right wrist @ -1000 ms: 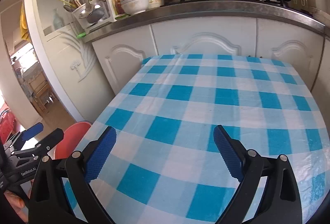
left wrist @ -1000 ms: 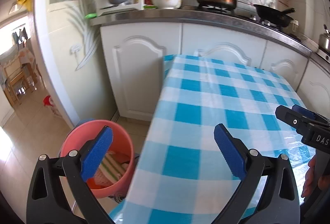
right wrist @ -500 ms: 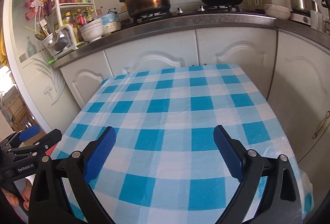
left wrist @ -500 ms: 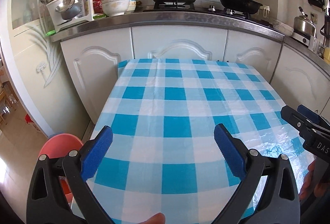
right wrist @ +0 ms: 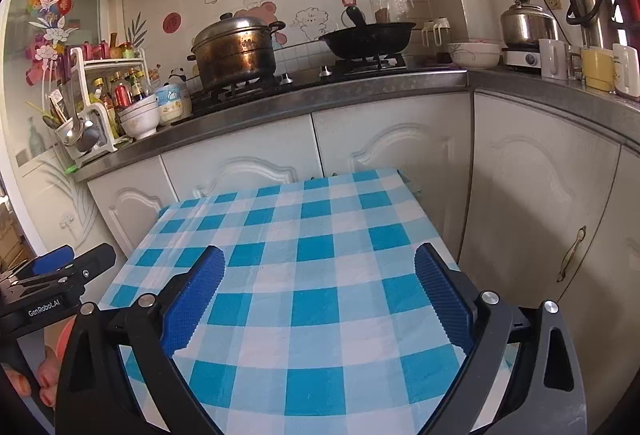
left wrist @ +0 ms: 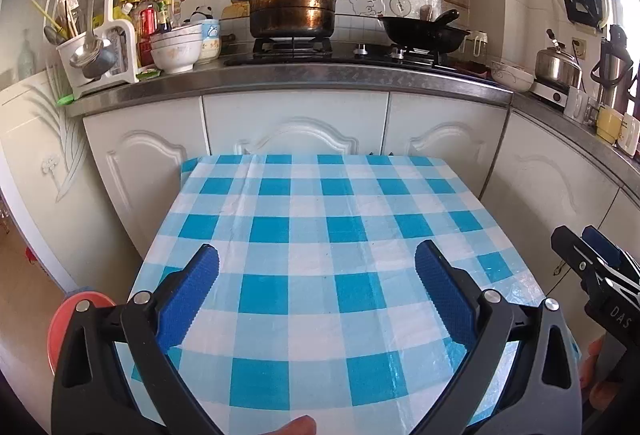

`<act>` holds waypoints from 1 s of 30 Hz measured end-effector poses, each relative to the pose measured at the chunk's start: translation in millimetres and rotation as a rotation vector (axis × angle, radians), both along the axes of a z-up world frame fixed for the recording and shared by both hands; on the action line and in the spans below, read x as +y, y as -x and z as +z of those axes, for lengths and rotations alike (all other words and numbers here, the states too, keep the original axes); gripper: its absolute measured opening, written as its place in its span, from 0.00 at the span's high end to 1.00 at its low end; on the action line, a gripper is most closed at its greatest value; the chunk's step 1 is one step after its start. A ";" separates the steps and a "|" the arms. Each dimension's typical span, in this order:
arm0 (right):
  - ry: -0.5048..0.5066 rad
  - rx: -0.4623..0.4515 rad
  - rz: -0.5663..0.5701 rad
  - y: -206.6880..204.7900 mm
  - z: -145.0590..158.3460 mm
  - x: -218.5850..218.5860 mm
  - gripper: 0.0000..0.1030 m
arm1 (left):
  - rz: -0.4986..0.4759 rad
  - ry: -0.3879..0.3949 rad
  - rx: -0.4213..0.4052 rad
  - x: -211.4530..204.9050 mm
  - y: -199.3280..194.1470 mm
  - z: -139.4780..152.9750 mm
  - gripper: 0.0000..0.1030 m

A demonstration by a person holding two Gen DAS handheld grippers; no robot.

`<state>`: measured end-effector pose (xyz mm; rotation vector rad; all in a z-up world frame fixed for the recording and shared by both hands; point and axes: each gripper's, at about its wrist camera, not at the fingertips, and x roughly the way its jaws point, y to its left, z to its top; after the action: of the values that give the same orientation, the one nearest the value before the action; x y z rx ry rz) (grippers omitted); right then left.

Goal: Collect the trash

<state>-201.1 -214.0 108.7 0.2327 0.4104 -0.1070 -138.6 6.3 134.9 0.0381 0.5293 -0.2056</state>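
Note:
My left gripper [left wrist: 316, 263] is open and empty, held above the near end of a table with a blue and white checked cloth [left wrist: 320, 219]. My right gripper [right wrist: 318, 263] is open and empty over the same cloth [right wrist: 312, 247]. No trash shows on the cloth. A pink bin [left wrist: 66, 323] stands on the floor at the table's left, only its rim in view. The right gripper shows at the right edge of the left wrist view [left wrist: 592, 267]. The left gripper shows at the left edge of the right wrist view [right wrist: 60, 271].
White cabinets [left wrist: 296, 127] under a dark counter [left wrist: 320, 75] stand right behind the table. On the counter are a large steel pot [left wrist: 292, 7], a black wok [left wrist: 424, 31], bowls [left wrist: 176, 51], a utensil rack [left wrist: 100, 35], a kettle [right wrist: 524, 23] and mugs [right wrist: 596, 67]. More cabinets [right wrist: 560, 215] line the right side.
Both grippers have tilted up and drawn back, so the views swung from the table and bin to the counter and wall. The pink bin slid to the left edge. Both stayed open.

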 end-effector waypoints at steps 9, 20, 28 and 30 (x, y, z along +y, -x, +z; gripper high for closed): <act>0.061 -0.064 -0.099 36.8 21.7 -19.4 0.08 | -0.079 -0.065 -0.066 -42.1 21.6 21.7 0.04; 0.162 -0.143 -0.286 92.8 53.0 -53.6 0.07 | -0.194 -0.064 -0.118 -86.5 47.9 43.4 0.04; 0.220 -0.187 -0.375 118.7 70.3 -65.2 0.07 | -0.237 -0.060 -0.157 -101.1 63.8 52.8 0.04; 0.225 -0.195 -0.388 121.5 72.8 -66.7 0.07 | -0.237 -0.057 -0.166 -102.4 66.2 53.2 0.04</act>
<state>-322.6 -280.8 181.5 0.0967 0.1530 -0.5052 -204.8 -96.1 188.1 0.1729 0.3643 -0.4152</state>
